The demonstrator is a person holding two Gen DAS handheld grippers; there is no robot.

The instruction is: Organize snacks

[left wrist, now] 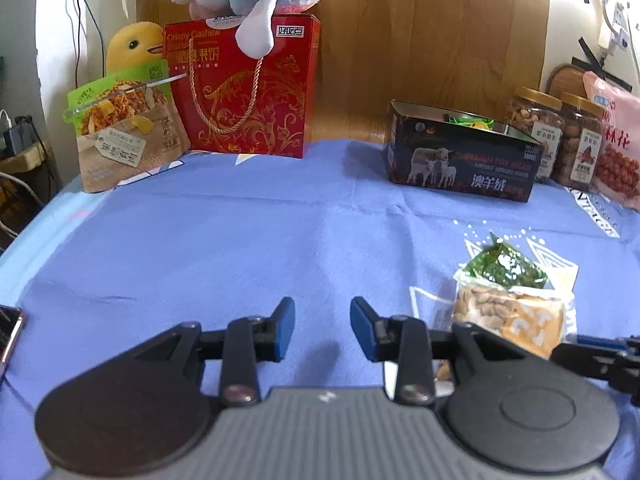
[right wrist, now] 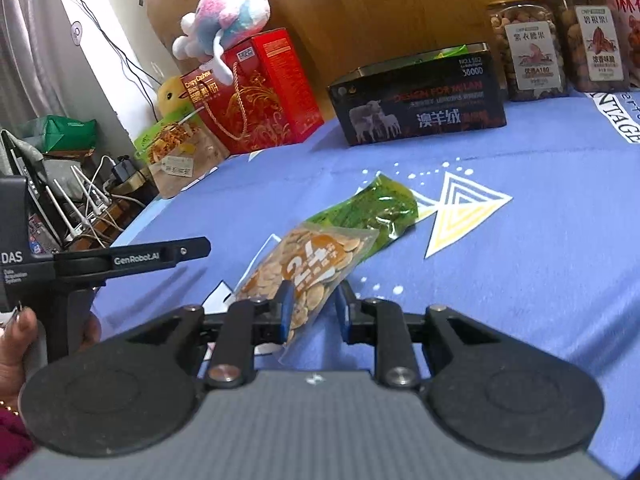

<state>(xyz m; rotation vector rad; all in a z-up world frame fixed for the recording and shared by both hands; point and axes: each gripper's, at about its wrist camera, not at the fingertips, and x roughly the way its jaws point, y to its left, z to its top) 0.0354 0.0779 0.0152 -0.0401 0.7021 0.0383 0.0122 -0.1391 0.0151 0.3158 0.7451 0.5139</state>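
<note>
1. Right wrist view, far left: the person's hand (right wrist: 24,344) grips the handle of the left gripper (right wrist: 200,246), which reaches level over the blue cloth (right wrist: 520,280). In the left wrist view the left gripper (left wrist: 322,328) has its jaws well apart with nothing between them, low over bare cloth.
2. Centre: the right gripper (right wrist: 311,306) has its jaws closed on the near end of a clear bag of crackers (right wrist: 308,268). The bag tilts up from the cloth, its far end resting against a green snack packet (right wrist: 372,210).
3. The bag looks light, soft and slick, and the crackers inside are probably brittle. A hold on the sealed edge, not the filled middle, seems safest, with a gentle squeeze.
4. Right and behind: an open dark box (right wrist: 420,100) already holding something green is a likely home; two nut jars (right wrist: 528,40) stand just beside it.
</note>
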